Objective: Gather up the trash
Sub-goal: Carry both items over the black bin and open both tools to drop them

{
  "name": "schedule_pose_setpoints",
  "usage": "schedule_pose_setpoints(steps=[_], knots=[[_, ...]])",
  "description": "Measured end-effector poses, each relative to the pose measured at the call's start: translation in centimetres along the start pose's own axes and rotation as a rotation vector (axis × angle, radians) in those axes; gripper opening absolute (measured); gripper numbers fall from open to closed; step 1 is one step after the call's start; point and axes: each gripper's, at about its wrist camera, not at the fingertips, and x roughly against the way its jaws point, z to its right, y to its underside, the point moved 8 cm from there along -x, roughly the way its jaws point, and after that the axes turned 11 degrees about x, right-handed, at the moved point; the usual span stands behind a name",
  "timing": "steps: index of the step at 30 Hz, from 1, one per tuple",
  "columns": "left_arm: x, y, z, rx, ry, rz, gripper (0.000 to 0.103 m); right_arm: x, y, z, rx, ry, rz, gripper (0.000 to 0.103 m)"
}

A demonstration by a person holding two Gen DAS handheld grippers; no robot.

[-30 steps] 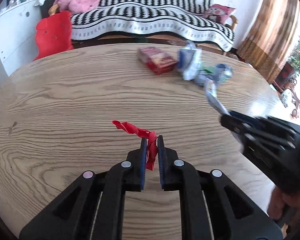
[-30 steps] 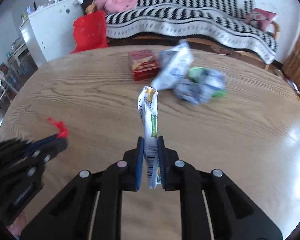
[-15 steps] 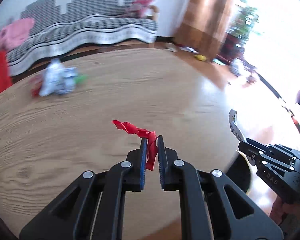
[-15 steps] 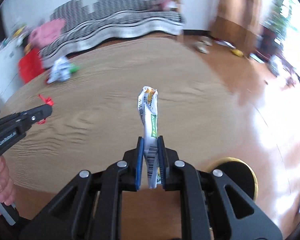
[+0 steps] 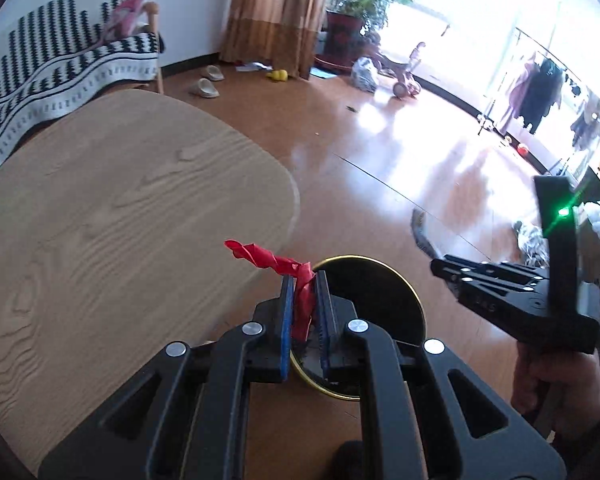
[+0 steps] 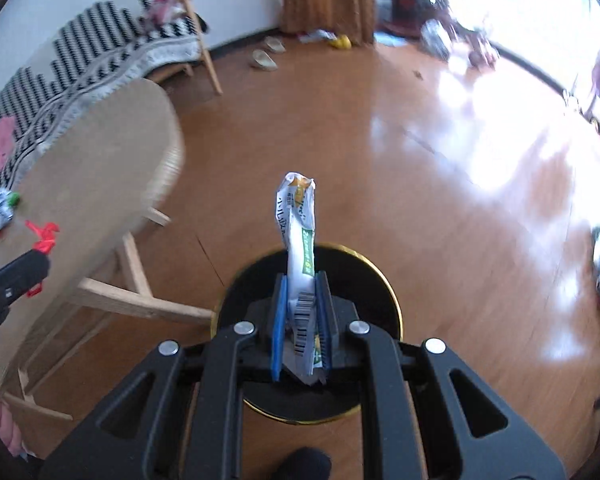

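Left gripper (image 5: 302, 280): jaws clamped on a twisted red wrapper (image 5: 278, 262), whose free end trails up and left of the tips. Black bin with gold rim (image 5: 384, 300): on the wooden floor (image 5: 360, 168), directly beyond and beneath the tips. Wooden table (image 5: 120, 220): to the left. Right gripper (image 5: 440, 268): to the right, hand-held, a pale wrapper (image 5: 420, 228) at its tips.

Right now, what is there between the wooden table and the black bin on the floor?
Only bare wooden floor lies between the table and the gold-rimmed bin, as the right wrist view shows; the table's leg frame stands beside the bin.
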Motion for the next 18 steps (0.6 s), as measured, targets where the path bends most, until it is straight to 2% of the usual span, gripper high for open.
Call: schedule_pose_setpoints(steps=[3,7,12,18], knots=[[-1.1,0.0,1.3,-0.012,0.017,-0.017,0.01,-2.1,1.4,1.3,-0.018,-0.01,-0.071,0.014],[-2.4,0.4,2.5,-0.029,0.027,-0.032,0.01,-5.0,3.9,2.2,-0.061,-0.075,-0.189,0.014],[-3.5,0.9,2.9,-0.029,0.021,-0.054,0.01,-6.2,4.2,1.4,-0.053,-0.078,-0.239,0.014],[-4.2,0.7,2.9,-0.034,0.025,-0.06,0.01,-6.5,3.9,0.9,-0.05,-0.088,-0.242,0.014]])
